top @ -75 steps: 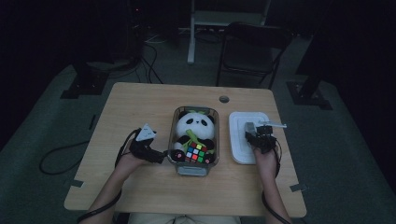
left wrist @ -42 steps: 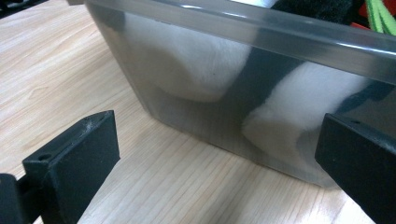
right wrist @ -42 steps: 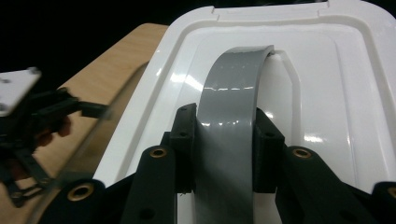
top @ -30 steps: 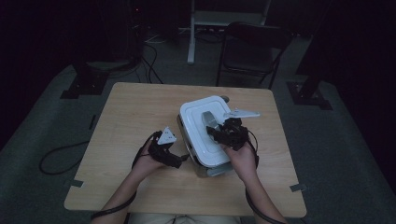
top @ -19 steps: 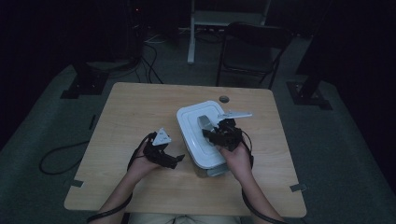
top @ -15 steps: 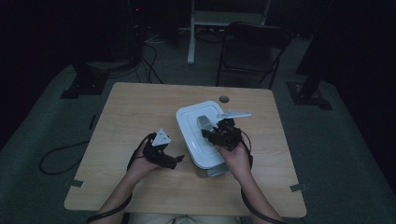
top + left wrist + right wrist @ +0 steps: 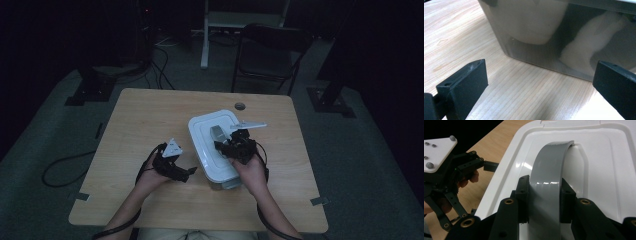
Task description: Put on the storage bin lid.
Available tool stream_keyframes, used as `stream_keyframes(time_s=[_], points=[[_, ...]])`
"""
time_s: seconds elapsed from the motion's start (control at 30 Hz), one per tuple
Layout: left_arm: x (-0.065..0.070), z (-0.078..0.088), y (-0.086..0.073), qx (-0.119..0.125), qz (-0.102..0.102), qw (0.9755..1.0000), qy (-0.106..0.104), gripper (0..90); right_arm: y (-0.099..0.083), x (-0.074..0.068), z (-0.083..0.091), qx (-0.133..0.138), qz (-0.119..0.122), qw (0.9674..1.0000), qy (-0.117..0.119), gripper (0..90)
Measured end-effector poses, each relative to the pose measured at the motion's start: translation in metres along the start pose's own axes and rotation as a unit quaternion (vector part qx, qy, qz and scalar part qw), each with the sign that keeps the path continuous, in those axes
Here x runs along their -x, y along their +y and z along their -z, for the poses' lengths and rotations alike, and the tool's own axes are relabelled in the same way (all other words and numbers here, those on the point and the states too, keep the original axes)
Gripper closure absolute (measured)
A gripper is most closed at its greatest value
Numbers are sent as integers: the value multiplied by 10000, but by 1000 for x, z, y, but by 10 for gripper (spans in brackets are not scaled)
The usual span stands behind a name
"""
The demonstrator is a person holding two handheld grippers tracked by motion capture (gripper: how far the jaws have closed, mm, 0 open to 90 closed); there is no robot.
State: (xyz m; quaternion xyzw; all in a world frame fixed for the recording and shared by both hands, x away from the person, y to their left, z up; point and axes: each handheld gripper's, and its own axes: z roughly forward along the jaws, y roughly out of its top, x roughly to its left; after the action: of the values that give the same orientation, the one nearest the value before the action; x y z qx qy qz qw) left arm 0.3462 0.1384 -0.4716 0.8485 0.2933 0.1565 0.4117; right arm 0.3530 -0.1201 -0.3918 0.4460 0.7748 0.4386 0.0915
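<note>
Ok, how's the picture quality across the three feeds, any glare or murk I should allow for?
High view: dim, room almost black, table readable. Right gripper view: bright and sharp, glare streaks on the grey handle and white lid. Left gripper view: well lit, but the bin wall is translucent, so its contents show as soft pale shapes.

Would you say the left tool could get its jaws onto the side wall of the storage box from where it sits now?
Probably yes. The left tool stands open beside the storage box, its jaws aimed at the translucent wall with bare table between. The right tool only grips the lid handle on top.
</note>
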Motion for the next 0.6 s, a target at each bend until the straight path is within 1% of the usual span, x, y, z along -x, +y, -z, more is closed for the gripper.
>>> stream_keyframes(time_s=[0.17, 0.37, 0.4, 0.47, 0.5, 0.6], points=[[0, 0, -1, 13, 30, 10000, -7, 4, -3, 1, -1, 36, -56, 10000, 20, 687], [-2, 2, 0, 43, 58, 10000, 5, 4, 0, 2, 0, -33, -89, 9999, 96, 682], [-2, 2, 1, 55, 65, 10000, 1, 4, 1, 3, 0, -36, -89, 9999, 113, 668], [-3, 3, 1, 64, 67, 10000, 10, 4, 1, 4, 3, -15, -117, 9997, 199, 613], [-3, 3, 1, 63, 65, 10000, 8, 4, 1, 5, 4, 3, -97, 9998, 192, 600], [-3, 2, 1, 41, 68, 10000, -1, 4, 1, 7, 6, 37, -144, 9996, 222, 588]])
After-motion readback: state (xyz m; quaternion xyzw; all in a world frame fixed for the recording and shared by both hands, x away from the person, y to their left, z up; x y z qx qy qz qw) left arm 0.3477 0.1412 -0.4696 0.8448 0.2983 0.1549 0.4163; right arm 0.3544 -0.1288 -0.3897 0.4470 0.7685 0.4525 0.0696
